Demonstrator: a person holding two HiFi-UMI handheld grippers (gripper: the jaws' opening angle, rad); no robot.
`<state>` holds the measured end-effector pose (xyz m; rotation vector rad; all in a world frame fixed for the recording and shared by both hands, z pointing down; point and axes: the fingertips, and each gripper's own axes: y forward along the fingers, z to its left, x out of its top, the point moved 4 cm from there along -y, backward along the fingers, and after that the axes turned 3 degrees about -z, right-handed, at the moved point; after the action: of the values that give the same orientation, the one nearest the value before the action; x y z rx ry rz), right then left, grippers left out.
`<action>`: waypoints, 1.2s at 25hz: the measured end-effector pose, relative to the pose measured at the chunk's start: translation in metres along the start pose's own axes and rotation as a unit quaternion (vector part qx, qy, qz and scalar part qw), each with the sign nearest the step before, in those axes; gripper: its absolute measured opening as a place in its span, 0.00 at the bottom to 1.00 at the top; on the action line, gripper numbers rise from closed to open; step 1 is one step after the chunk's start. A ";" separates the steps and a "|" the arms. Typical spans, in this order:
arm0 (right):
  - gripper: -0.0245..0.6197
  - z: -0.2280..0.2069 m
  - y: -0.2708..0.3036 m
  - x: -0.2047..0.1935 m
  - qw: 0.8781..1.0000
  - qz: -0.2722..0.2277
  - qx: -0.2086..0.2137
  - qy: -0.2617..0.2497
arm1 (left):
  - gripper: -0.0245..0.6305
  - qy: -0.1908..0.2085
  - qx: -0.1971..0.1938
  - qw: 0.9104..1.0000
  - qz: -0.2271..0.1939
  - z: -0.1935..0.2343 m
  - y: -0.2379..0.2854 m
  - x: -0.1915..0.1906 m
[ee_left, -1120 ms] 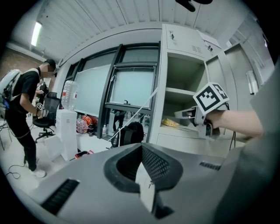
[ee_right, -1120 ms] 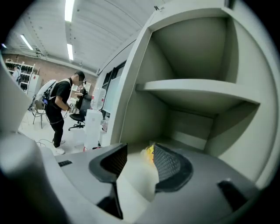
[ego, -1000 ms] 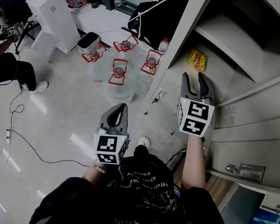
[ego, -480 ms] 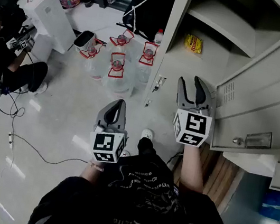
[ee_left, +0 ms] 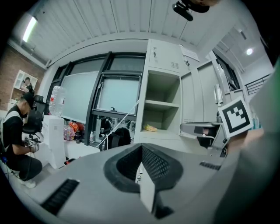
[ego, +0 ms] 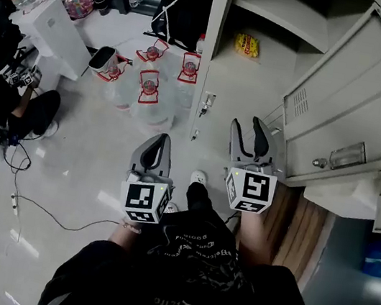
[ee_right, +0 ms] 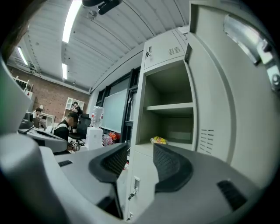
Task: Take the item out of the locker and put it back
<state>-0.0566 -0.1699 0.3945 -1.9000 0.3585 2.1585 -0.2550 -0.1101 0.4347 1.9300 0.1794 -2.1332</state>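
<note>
packet (ego: 247, 45) in locker (ego: 213, 43), on compartment floor under shelf (ego: 273, 13) | door (ego: 343, 116) open at right | water jugs (ego: 148, 89) on floor left of locker | dispenser (ego: 52, 25) further left | right gripper (ego: 248, 124) before opening, well apart from packet | left gripper (ego: 161, 139) to its left

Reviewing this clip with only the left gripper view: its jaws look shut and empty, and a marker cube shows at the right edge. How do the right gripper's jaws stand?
Observer: The right gripper has its jaws apart, with nothing between them.
Operator: Is it inside the locker?
Observer: No. The head view shows it outside the locker, well short of the yellow packet on the shelf.
Operator: Anything beside the locker that my view misses?
Observer: Water jugs with red handles stand to its left in the head view.
</note>
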 end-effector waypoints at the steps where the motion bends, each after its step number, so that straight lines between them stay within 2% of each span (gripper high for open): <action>1: 0.33 0.000 -0.005 -0.003 1.000 0.003 -0.004 0.004 | 0.05 -0.001 -0.003 1.000 0.001 -0.002 -0.002 -0.002; 12: 0.32 0.021 -0.050 -0.037 0.999 0.036 -0.015 0.029 | 0.05 -0.005 -0.021 1.000 0.002 -0.013 -0.020 -0.012; 20: 0.30 0.024 -0.063 -0.035 0.999 0.029 -0.018 0.033 | 0.05 -0.003 -0.026 1.000 -0.001 -0.017 -0.024 -0.014; 30: 0.10 0.024 -0.068 -0.033 0.999 0.023 -0.020 0.035 | 0.05 -0.003 -0.033 0.999 -0.006 -0.023 -0.023 -0.013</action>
<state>-0.0517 -0.0984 0.4285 -2.0119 0.3782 2.1492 -0.2381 -0.0807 0.4435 1.8897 0.2567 -2.1137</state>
